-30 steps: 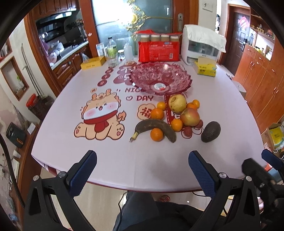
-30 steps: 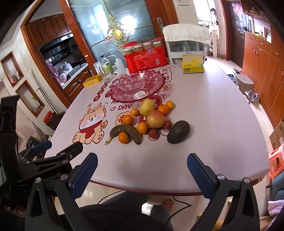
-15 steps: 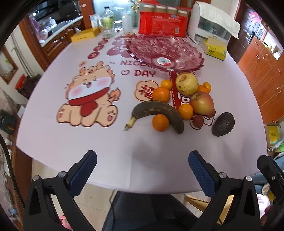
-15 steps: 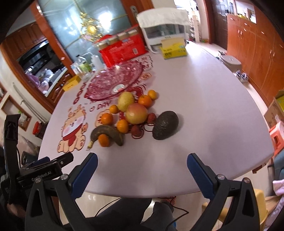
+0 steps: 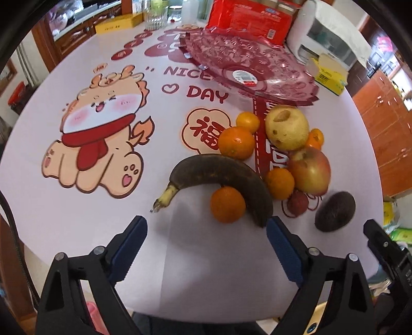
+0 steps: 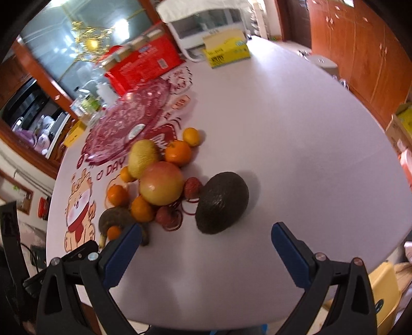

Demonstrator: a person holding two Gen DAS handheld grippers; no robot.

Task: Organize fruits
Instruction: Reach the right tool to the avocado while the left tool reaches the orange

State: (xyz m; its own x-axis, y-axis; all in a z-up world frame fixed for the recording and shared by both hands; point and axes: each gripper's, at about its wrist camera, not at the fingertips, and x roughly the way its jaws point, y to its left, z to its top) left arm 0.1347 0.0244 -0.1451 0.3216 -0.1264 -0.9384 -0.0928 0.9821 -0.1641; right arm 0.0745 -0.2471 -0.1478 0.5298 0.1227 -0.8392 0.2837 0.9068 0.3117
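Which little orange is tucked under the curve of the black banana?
The orange closest to the left claw. It sits inside the banana's arch, touching it, while the other oranges lie on the banana's far side.

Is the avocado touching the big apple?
Apart. In the right wrist view a lychee sits between the avocado and the apple; the left wrist view also shows bare table between them.

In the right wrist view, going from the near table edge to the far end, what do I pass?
Avocado → apple → pear → glass bowl → red pack → white appliance.
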